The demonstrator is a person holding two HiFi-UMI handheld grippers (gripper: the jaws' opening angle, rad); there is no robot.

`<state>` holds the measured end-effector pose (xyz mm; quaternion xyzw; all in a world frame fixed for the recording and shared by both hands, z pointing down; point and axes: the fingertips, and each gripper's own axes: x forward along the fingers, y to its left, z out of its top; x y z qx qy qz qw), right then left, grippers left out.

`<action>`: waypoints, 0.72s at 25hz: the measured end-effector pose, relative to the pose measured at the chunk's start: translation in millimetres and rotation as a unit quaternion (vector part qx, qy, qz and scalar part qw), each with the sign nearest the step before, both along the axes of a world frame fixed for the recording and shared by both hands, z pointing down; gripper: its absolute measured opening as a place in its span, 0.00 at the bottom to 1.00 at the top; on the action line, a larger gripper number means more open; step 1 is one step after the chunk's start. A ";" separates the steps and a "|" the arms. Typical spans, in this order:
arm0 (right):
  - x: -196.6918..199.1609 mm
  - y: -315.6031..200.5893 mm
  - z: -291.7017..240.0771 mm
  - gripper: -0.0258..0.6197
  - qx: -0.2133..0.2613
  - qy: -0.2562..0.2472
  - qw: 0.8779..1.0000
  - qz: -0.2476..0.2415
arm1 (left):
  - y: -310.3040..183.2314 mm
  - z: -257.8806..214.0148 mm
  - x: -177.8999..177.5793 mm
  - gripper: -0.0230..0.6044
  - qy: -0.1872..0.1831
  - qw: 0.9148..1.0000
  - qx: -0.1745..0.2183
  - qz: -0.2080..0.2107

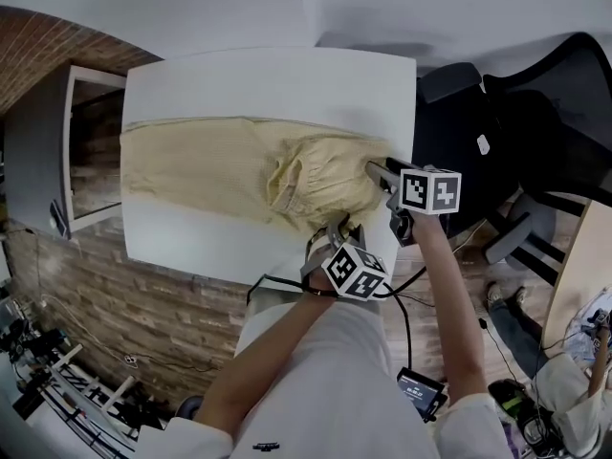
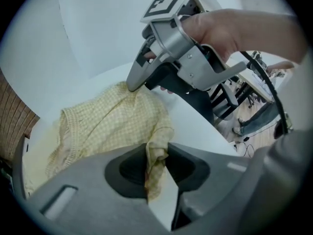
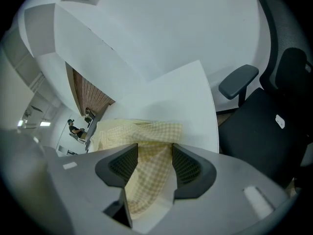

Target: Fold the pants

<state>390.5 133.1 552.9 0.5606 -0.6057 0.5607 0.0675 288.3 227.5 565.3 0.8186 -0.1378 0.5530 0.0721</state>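
Note:
Yellow checked pants (image 1: 210, 170) lie lengthwise across the white table (image 1: 268, 75), with the waist end bunched up at the right. My left gripper (image 1: 337, 228) is at the table's near edge, and in the left gripper view its jaws (image 2: 157, 166) are shut on a hanging fold of the pants (image 2: 112, 121). My right gripper (image 1: 376, 171) sits at the waist's right corner. In the right gripper view its jaws (image 3: 154, 164) stand wide with a flat flap of the pants (image 3: 146, 131) between the pads. The right gripper (image 2: 136, 83) also shows in the left gripper view, tip down on the cloth.
A black office chair (image 1: 497, 132) stands right of the table, close to my right arm. A grey cabinet (image 1: 86, 142) stands at the table's left end. A cable and a small device (image 1: 418, 387) hang below my arms. A person (image 1: 574, 381) sits at the lower right.

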 end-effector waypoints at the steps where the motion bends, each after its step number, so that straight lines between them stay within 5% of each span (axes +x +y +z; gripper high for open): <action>1: -1.5 0.4 1.3 0.39 -0.004 -0.001 1.000 0.000 | 0.7 -2.3 -1.4 0.21 0.003 1.000 0.000 -0.003; 8: 5.1 9.7 1.4 0.10 -0.020 0.017 0.999 0.024 | 7.0 -20.9 -5.9 0.19 0.033 0.999 -0.013 -0.004; 18: 13.9 37.3 -30.6 0.08 -0.001 0.059 0.998 0.025 | 33.9 -52.6 -1.8 0.18 0.080 0.996 -0.036 0.019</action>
